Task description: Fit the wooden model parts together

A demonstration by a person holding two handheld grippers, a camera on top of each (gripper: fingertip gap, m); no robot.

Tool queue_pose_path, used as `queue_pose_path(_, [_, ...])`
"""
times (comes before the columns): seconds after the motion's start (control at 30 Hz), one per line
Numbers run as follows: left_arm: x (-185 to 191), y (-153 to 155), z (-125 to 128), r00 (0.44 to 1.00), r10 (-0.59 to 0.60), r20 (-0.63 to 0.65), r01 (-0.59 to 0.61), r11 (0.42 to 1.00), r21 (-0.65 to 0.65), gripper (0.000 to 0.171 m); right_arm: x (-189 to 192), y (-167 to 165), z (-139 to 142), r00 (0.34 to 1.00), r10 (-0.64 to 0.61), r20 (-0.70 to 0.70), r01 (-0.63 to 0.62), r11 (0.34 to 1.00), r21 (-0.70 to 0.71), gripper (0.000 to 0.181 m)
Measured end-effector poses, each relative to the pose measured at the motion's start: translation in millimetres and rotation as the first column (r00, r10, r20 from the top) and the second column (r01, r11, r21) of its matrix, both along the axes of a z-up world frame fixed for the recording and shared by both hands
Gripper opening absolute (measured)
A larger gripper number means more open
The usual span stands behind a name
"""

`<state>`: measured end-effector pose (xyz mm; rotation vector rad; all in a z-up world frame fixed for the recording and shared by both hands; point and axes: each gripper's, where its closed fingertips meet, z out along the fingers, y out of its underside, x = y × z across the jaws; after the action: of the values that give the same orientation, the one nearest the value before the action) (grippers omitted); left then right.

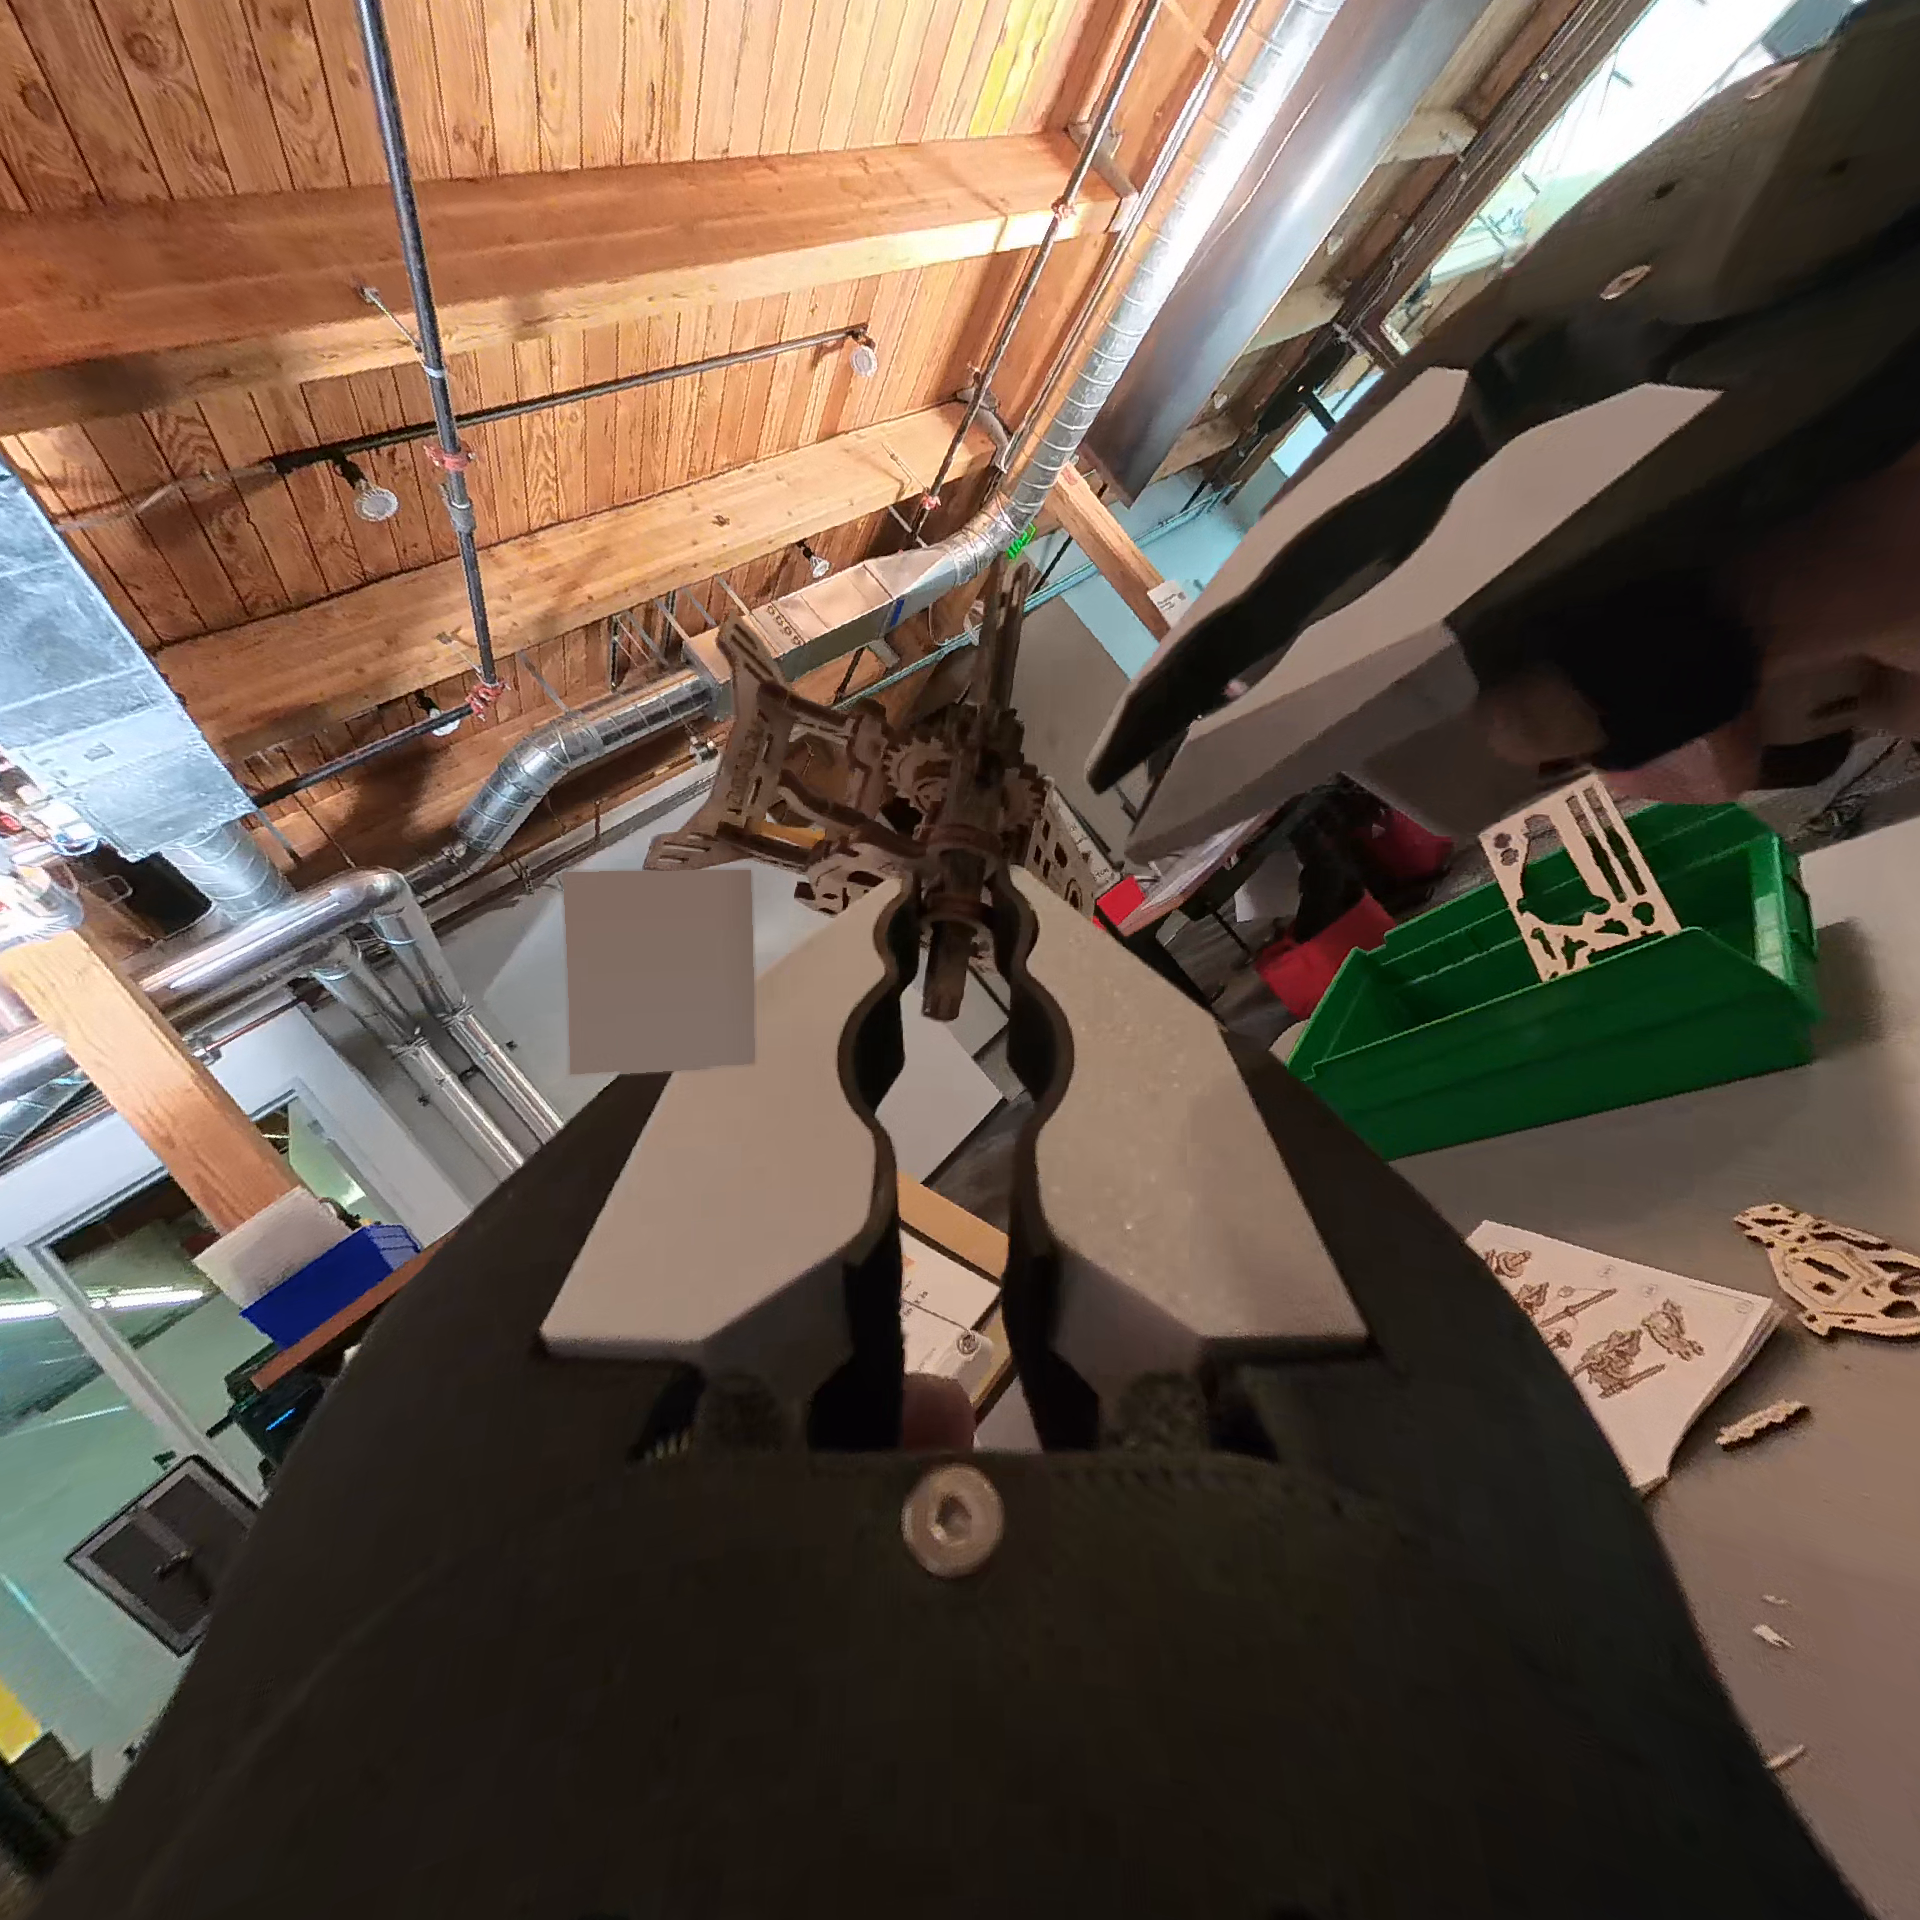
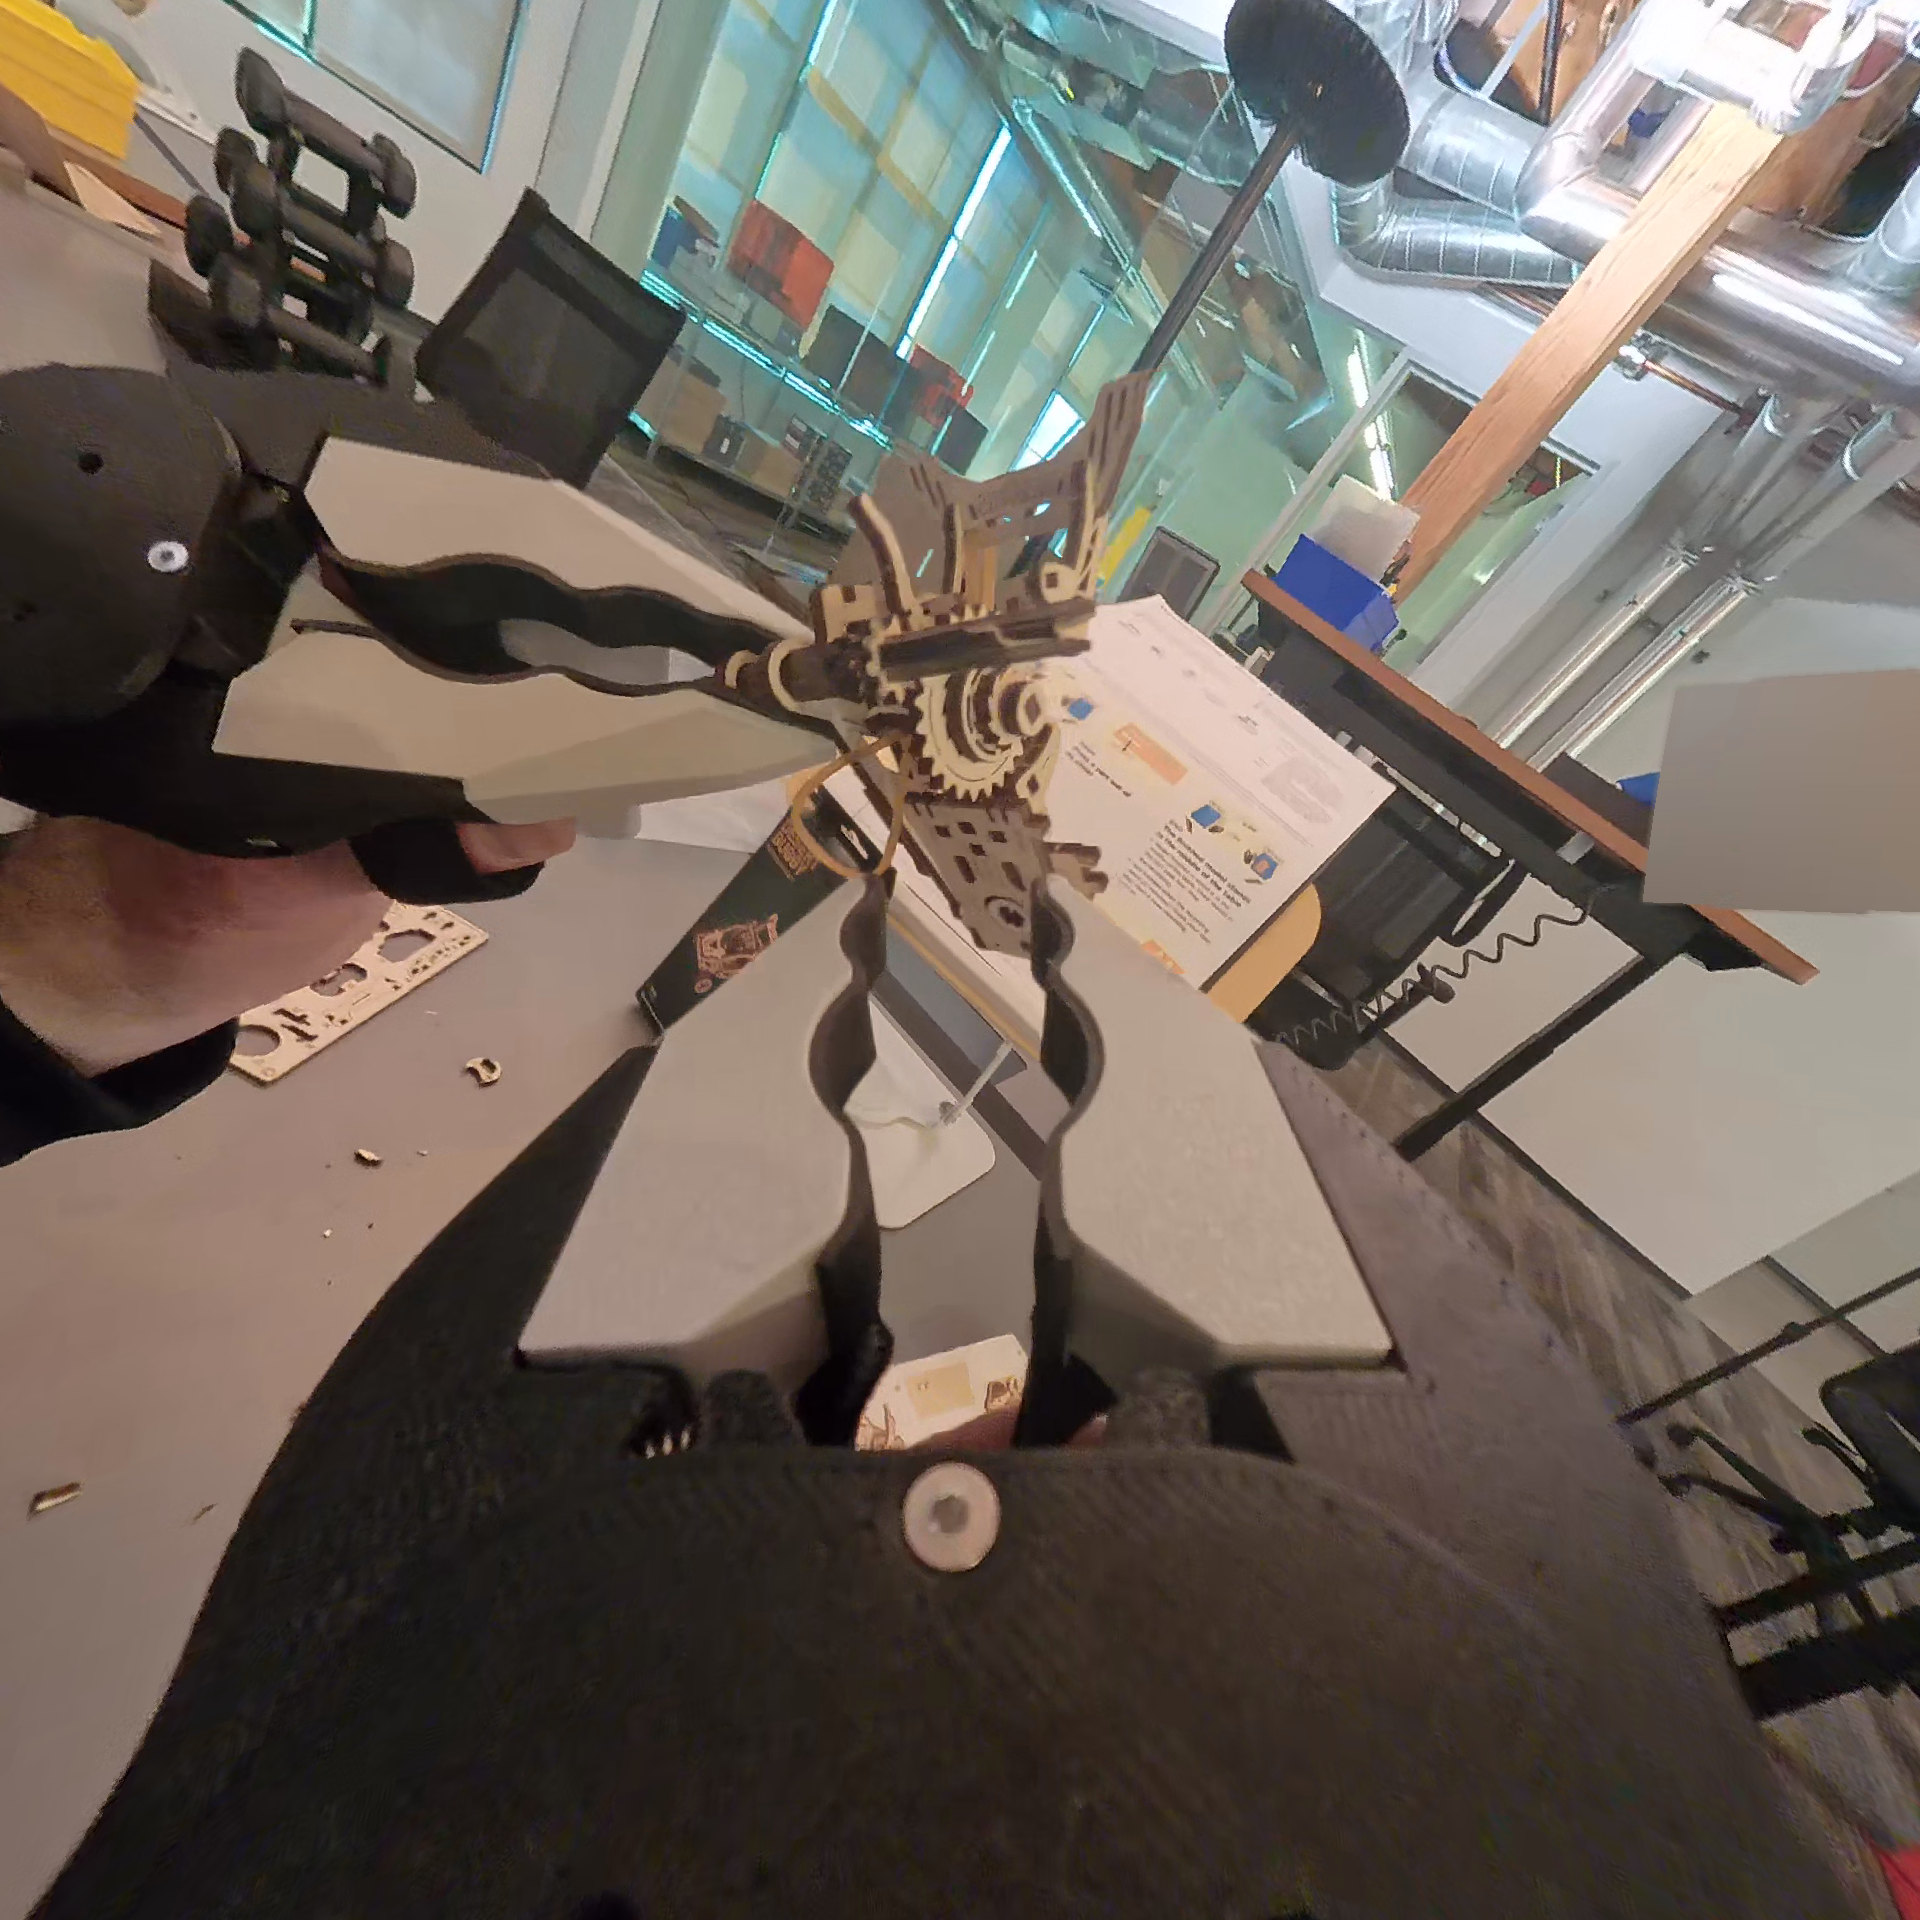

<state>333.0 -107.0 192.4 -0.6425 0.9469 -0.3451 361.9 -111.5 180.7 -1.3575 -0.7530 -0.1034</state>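
A wooden gear model is held up in the air between both grippers; it also shows in the right wrist view. My left gripper is shut on the model's axle, which sticks out towards the camera. In the right wrist view the left gripper comes in from the left. My right gripper has its tips closed around the model's lower plate. It reaches in from the upper right in the left wrist view. A yellow rubber band hangs from the model.
On the grey table stand a green bin holding a punched wooden sheet, an instruction booklet and a loose wooden part. Another punched sheet, a black box and wood scraps lie below the grippers. My two grippers' fingertips are within a few centimetres of each other.
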Motion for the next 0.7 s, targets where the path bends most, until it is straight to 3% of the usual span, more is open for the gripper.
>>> queue_pose_path(0.4, [4,-11,0,0.993,-0.119,0.018,0.119,0.993,-0.024,0.011,-17,6,15,0.990,0.065,0.121,-0.073,0.995,0.063,0.035])
queue_pose_path(0.7, [15,-17,-6,0.991,-0.130,-0.006,0.130,0.991,-0.040,0.011,-15,5,15,0.985,0.066,0.162,-0.081,0.993,0.085,0.024])
